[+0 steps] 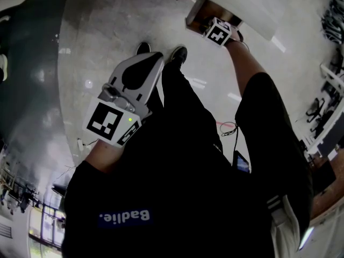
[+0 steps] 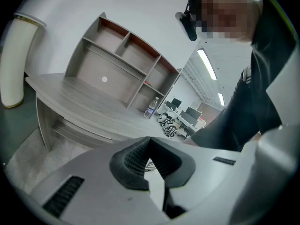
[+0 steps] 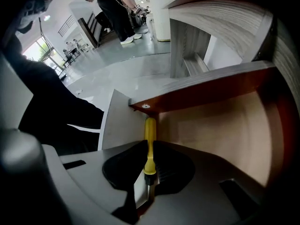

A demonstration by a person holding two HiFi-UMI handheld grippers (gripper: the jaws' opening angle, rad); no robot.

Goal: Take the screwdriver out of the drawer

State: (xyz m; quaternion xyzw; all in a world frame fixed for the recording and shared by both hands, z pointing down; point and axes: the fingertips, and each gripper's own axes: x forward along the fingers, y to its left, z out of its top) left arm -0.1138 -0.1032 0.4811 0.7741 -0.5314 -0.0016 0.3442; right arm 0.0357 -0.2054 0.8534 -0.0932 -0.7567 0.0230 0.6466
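In the right gripper view the yellow-handled screwdriver (image 3: 149,128) lies along the left inner wall of the open drawer (image 3: 220,130). My right gripper (image 3: 149,150) is shut on its handle, and the dark shaft end sits between the pads. From the head view only that gripper's marker cube (image 1: 217,33) shows, at the mouth of the drawer (image 1: 196,12) near the top. My left gripper (image 1: 150,63) hangs over the person's legs, away from the drawer. In its own view the left gripper (image 2: 150,162) is shut with nothing in it.
A grey desk (image 2: 84,104) carries an open shelf unit (image 2: 122,62) and a water bottle (image 2: 151,108). A white cylinder (image 2: 16,64) stands at its left. The person's shoes (image 1: 177,52) rest on the shiny floor below the drawer. Other people (image 3: 115,8) stand far off.
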